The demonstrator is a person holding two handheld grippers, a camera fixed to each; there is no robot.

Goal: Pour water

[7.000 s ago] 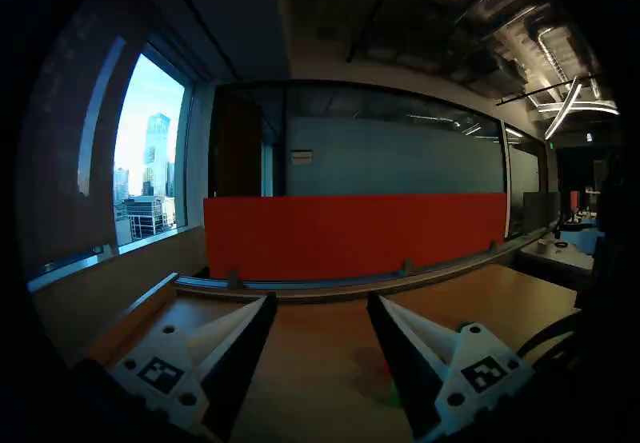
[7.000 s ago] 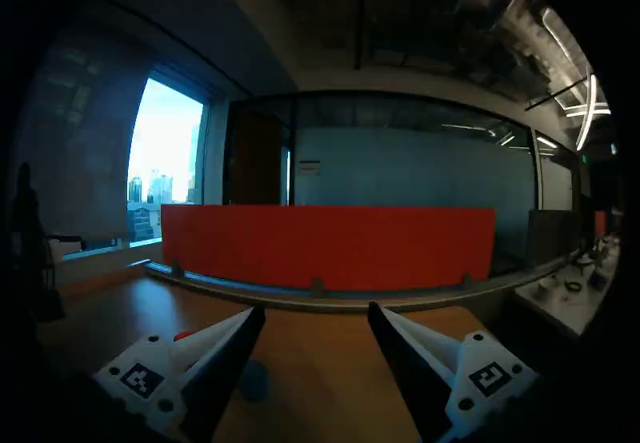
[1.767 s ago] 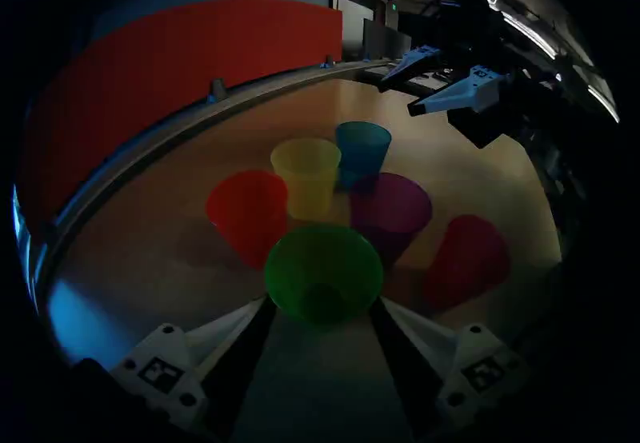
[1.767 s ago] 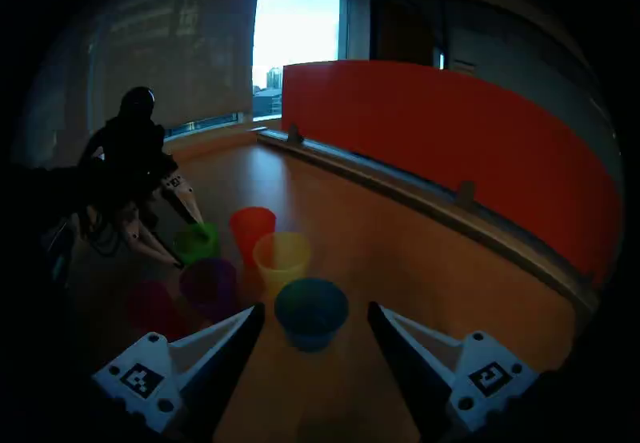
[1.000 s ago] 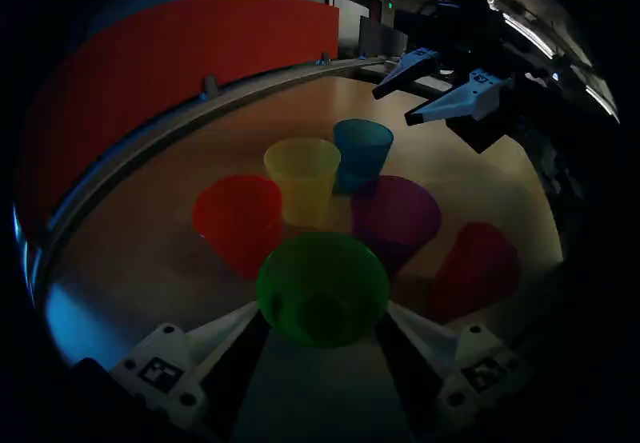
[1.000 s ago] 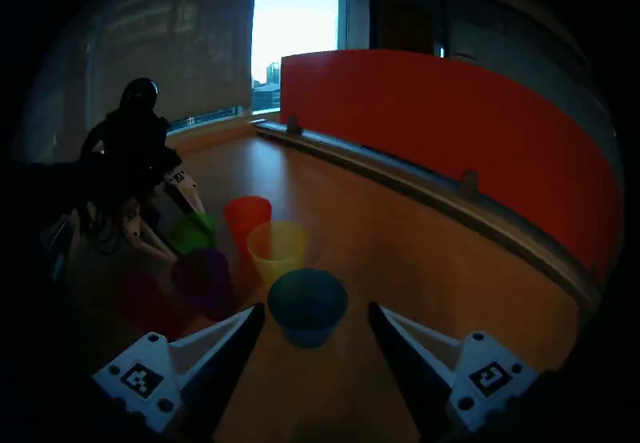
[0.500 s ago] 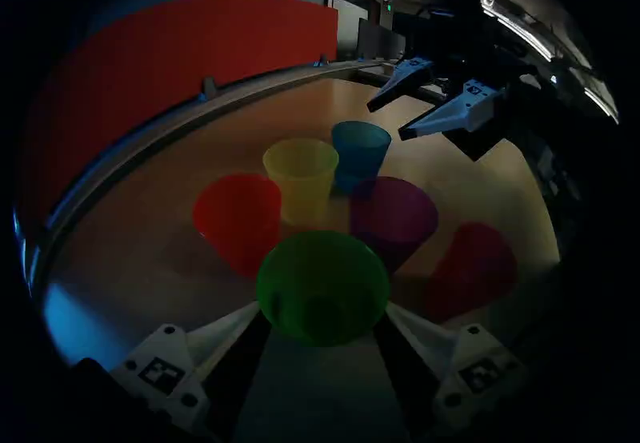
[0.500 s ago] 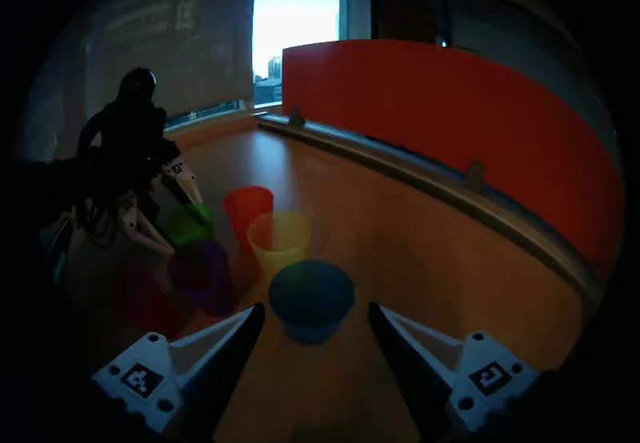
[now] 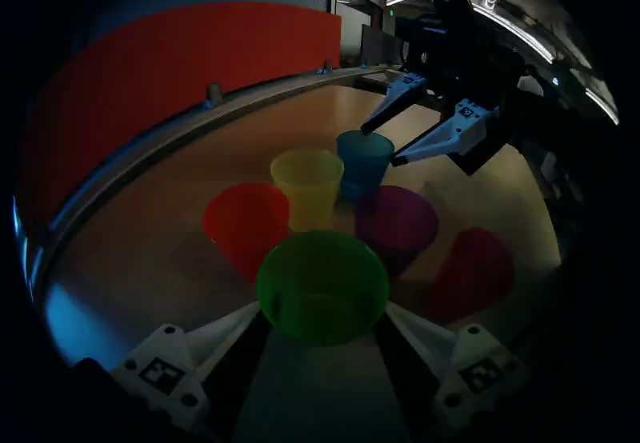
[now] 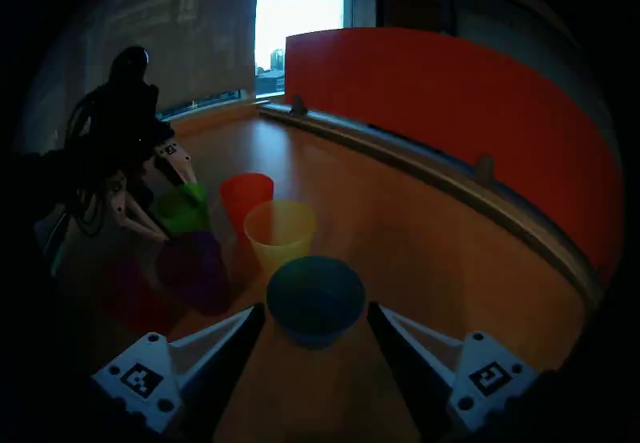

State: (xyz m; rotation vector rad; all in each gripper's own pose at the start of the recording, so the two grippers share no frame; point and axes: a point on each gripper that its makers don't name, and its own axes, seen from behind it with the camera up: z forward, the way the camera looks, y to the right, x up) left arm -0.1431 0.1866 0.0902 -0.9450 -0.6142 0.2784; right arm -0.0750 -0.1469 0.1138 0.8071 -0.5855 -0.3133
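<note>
In the left gripper view, six plastic cups stand clustered on the wooden desk (image 9: 152, 235). From the left come the red cup (image 9: 244, 219), the yellow cup (image 9: 307, 183) and, nearest the camera, the green cup (image 9: 322, 287). Farther off is the blue cup (image 9: 364, 159), then the purple cup (image 9: 396, 223), and at the right the dark red cup (image 9: 472, 271). The left gripper (image 9: 322, 311) is spread wide, with the green cup between its fingers. I cannot tell whether the fingers touch the cup's wall.

At the far right of the cluster, the right gripper (image 9: 379, 146) reaches in, also spread wide, with one finger on each side of the blue cup. Its own view shows the blue cup (image 10: 315, 299) sitting in the gap, the fingertips level with its sides.

The light is too dim to tell which cup holds water.

The step in hand looks like the approach to grasp, one cup per gripper. Next, each gripper likely needs to close gently on its thin cup, firmly enough to hold it without crushing it. One cup can then be lifted clear of its close neighbours and tipped over the other.
</note>
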